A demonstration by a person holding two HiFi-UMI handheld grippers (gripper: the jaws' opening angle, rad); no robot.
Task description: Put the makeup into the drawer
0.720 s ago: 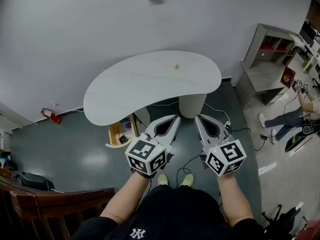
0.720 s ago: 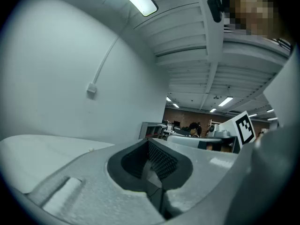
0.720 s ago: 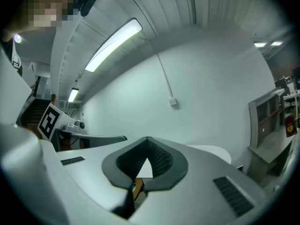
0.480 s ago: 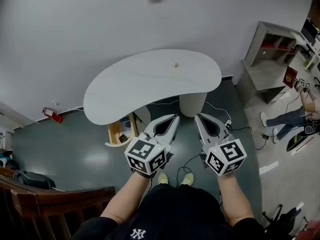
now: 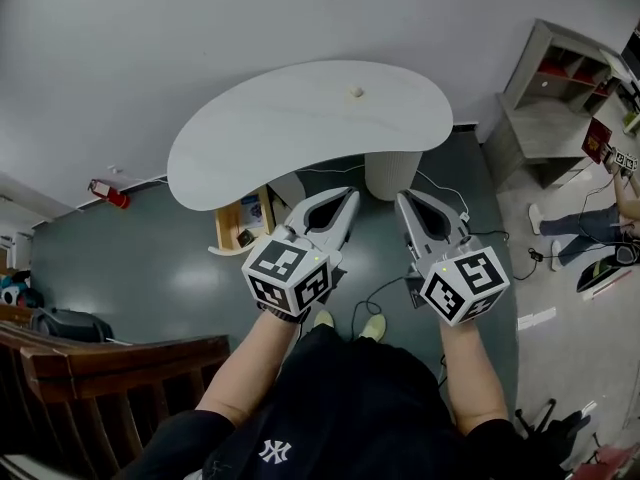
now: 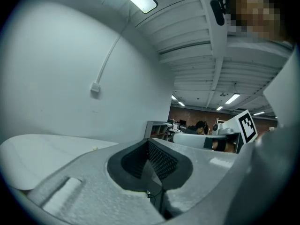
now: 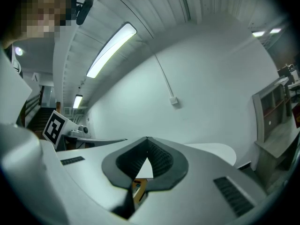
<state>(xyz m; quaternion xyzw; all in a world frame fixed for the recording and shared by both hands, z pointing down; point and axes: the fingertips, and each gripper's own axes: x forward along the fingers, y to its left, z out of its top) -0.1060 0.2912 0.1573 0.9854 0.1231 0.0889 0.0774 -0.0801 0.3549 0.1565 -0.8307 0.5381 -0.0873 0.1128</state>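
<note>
Jaws, left gripper (image 5: 345, 198): recorded as pressed together at the tips, with nothing held between them.

Jaws, right gripper (image 5: 404, 199): likewise closed tip to tip, with nothing gripped. A small triangular gap is left behind the tips, and the pale worktop is seen through it.

Position: both grippers are held side by side in front of the person's body, above the dark green floor (image 5: 150, 278) and short of the worktop's near edge. Nothing is touched by either.

Worktop (image 5: 280, 138): white, kidney-shaped, carried on a round pale pedestal (image 5: 392, 173) and set against a white wall.

Small pale item (image 5: 356, 92): the only thing lying on the worktop, toward its far edge and well apart from both grippers. It is too small to be identified as the makeup.

Low wooden unit (image 5: 240, 233): placed on the floor under the worktop's left part. Whether it is a drawer cannot be told.

Surroundings: a grey shelving unit (image 5: 545, 118) is noted at right, a second person's legs (image 5: 585, 226) beside it, and a dark wooden rail (image 5: 110, 363) at lower left.
</note>
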